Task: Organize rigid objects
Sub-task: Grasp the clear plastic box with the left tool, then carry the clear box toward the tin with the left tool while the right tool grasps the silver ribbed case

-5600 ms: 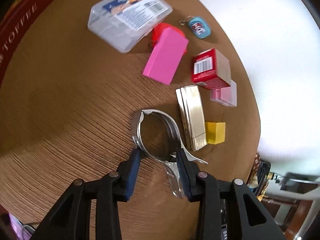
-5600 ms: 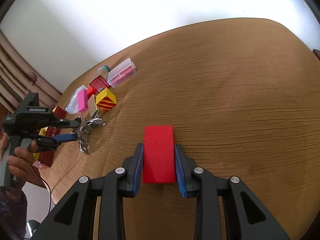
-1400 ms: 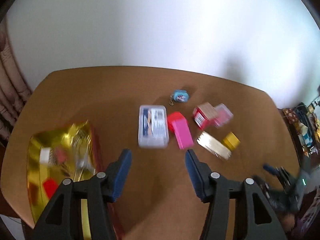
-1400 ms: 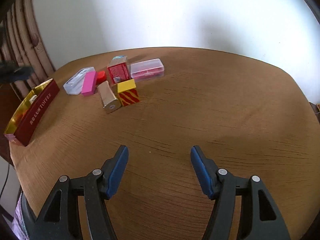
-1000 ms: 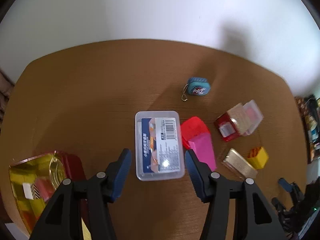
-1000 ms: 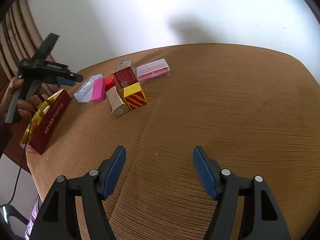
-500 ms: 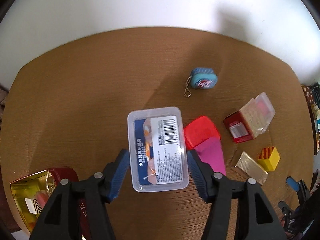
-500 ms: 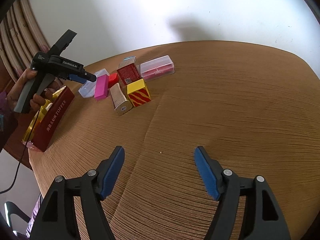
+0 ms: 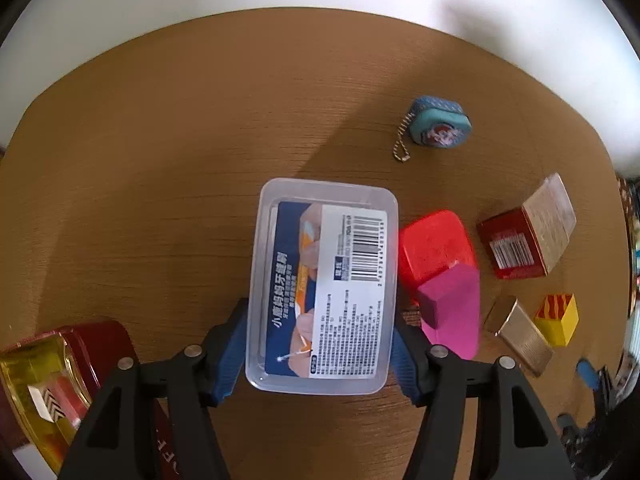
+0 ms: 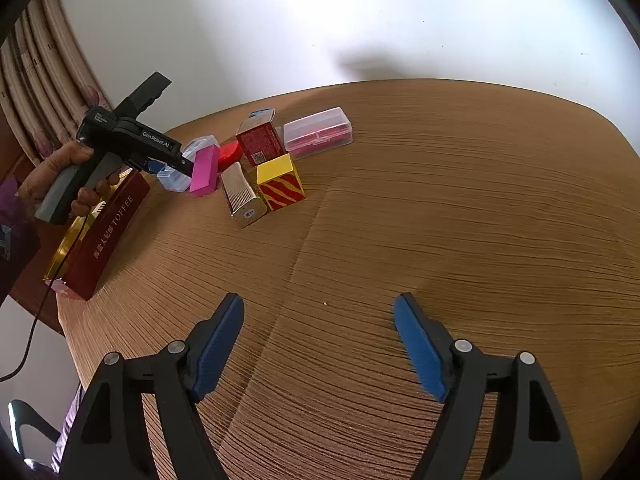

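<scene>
My left gripper [image 9: 320,344] is wide open, its blue fingers on either side of a clear plastic box with a blue and white label [image 9: 324,288] that lies on the brown table. I cannot tell whether the pads touch the box. The box also shows in the right wrist view [image 10: 180,168]. A pink block [image 9: 452,316] leans on a red block [image 9: 434,244] just right of the box. My right gripper [image 10: 320,340] is open and empty above bare table, far from the objects.
A red and gold toffee tin [image 9: 52,376] with small items inside stands at the left [image 10: 100,228]. Further right lie a blue keychain tin [image 9: 440,126], a red carton [image 9: 524,236], a gold case [image 9: 520,336], a yellow striped cube [image 9: 560,320] and a clear pink box [image 10: 318,132].
My left gripper has come down and forward over the clear box, so that its open fingers now straddle it. My right gripper has stayed open and almost still.
</scene>
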Demonstrator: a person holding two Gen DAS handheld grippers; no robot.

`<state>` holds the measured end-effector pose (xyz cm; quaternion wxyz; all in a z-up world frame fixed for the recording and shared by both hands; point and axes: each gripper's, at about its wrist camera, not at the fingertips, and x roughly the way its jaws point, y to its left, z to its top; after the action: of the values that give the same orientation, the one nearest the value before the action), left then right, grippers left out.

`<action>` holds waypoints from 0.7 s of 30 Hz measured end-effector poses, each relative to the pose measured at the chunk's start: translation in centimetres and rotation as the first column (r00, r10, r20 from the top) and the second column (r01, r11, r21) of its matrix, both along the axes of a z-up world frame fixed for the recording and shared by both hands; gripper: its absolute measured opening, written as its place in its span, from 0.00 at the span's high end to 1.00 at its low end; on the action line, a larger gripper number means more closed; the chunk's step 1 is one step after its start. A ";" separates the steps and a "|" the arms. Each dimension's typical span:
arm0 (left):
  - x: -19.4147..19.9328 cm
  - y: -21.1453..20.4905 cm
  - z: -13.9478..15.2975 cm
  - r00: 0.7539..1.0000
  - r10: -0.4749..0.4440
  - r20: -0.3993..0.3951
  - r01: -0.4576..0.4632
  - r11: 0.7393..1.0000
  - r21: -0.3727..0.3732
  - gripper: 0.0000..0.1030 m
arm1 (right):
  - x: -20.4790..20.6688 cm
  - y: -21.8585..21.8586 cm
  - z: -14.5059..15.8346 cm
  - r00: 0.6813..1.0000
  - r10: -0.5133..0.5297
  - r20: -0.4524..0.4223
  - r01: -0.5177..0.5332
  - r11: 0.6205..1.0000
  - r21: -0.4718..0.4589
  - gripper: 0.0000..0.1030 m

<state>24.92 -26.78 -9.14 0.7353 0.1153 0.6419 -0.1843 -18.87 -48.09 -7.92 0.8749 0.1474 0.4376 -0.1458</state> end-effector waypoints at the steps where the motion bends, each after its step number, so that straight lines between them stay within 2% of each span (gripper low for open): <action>1: 0.0 0.1 0.0 1.000 0.016 0.007 -0.016 1.000 -0.011 0.39 | 0.0 0.0 0.0 1.000 0.000 0.000 0.000 1.000 0.000 0.26; 5: -1.0 1.0 0.2 0.998 0.042 0.040 -0.041 0.999 -0.035 0.39 | -0.1 0.0 0.0 1.000 0.000 -0.001 0.000 1.000 0.000 0.25; 9: -3.6 2.8 1.1 0.991 0.107 0.078 -0.100 0.991 -0.093 0.39 | -0.4 0.4 0.6 1.000 0.012 0.029 -0.012 1.000 -0.010 0.25; 12: -7.3 3.6 2.7 0.988 0.097 0.124 -0.080 0.988 -0.129 0.39 | 0.6 2.1 1.4 0.991 0.129 0.040 -0.127 0.991 -0.041 0.25; 16: -12.9 4.2 4.5 0.984 0.076 0.164 -0.043 0.980 -0.197 0.39 | 4.0 4.5 2.8 0.949 0.310 0.054 -0.306 0.949 -0.070 0.26; 17: -14.1 4.7 4.7 0.985 0.075 0.157 -0.040 0.975 -0.218 0.39 | 5.3 4.8 3.2 0.933 0.357 0.054 -0.353 0.933 -0.072 0.27; 20: -17.2 5.8 5.6 0.987 0.082 0.140 -0.042 0.963 -0.266 0.39 | 8.7 5.3 3.8 0.890 0.455 0.034 -0.454 0.890 -0.047 0.51; 21: -17.8 6.0 6.0 0.987 0.084 0.141 -0.042 0.961 -0.274 0.39 | 9.8 5.4 3.8 0.880 0.475 0.014 -0.474 0.880 -0.047 0.51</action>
<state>7.09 -20.79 -3.11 0.7961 0.0071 0.5567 -0.2373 -9.06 -42.70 -4.13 0.8923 0.0192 0.4463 0.0652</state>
